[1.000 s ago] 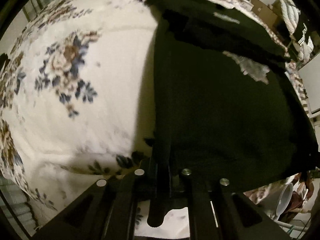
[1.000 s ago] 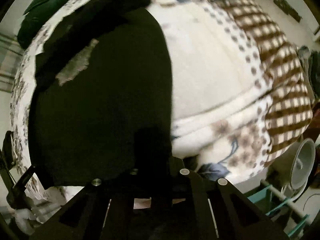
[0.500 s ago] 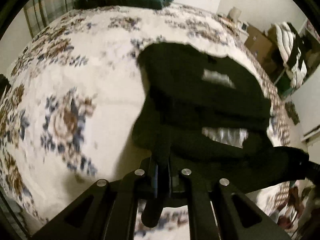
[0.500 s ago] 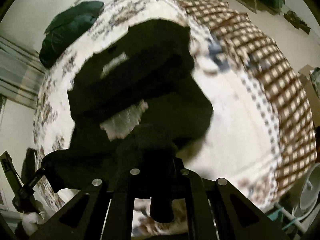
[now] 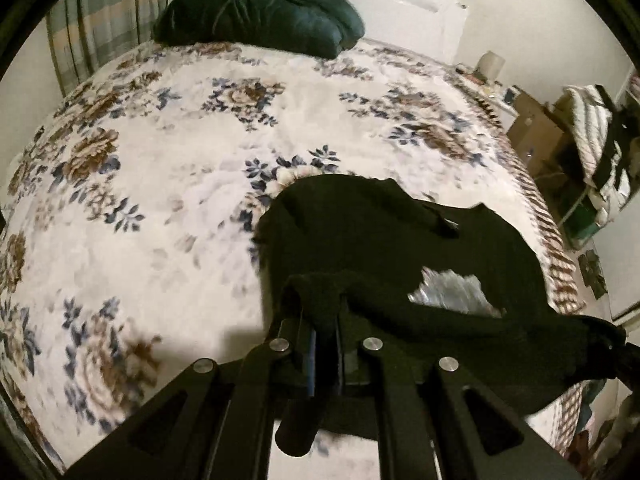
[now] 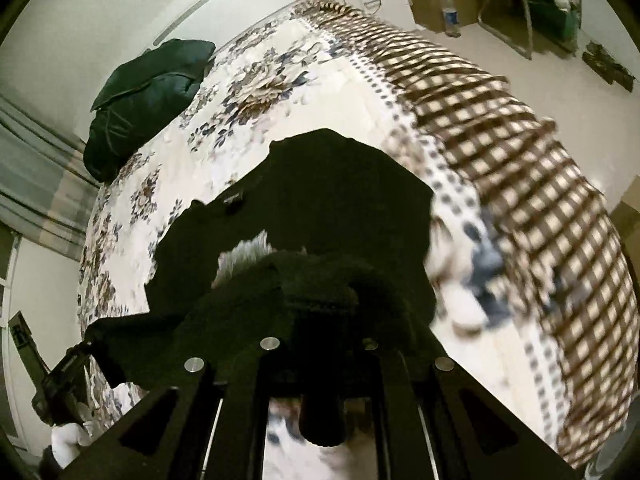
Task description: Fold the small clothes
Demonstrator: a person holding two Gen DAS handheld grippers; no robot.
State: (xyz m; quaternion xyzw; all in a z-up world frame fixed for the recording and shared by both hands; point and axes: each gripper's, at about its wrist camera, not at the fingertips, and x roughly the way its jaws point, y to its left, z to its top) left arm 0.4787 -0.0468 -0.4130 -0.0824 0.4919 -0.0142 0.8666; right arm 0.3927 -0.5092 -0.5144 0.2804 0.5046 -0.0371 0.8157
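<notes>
A black garment [image 5: 360, 232] with a silver print [image 5: 452, 290] lies partly on the floral bedspread [image 5: 160, 200]. Its near hem is lifted off the bed. My left gripper [image 5: 324, 312] is shut on the hem's left corner. My right gripper [image 6: 320, 300] is shut on the hem's right corner, and the garment [image 6: 328, 200] hangs between the two, its far part resting on the bed. The other gripper shows at the left edge of the right wrist view [image 6: 60, 372]. The fingertips are hidden in the cloth.
A dark green pillow [image 5: 260, 12] lies at the head of the bed, also in the right wrist view [image 6: 140, 96]. The bedspread's checked border [image 6: 520, 160] drapes over the bed's right side. Boxes, a chair and a water bottle [image 6: 450, 16] stand on the floor beyond.
Both grippers have risen and carried the garment's near hem up and toward the head of the bed. The garment, flat and spread a second ago, now doubles over itself.
</notes>
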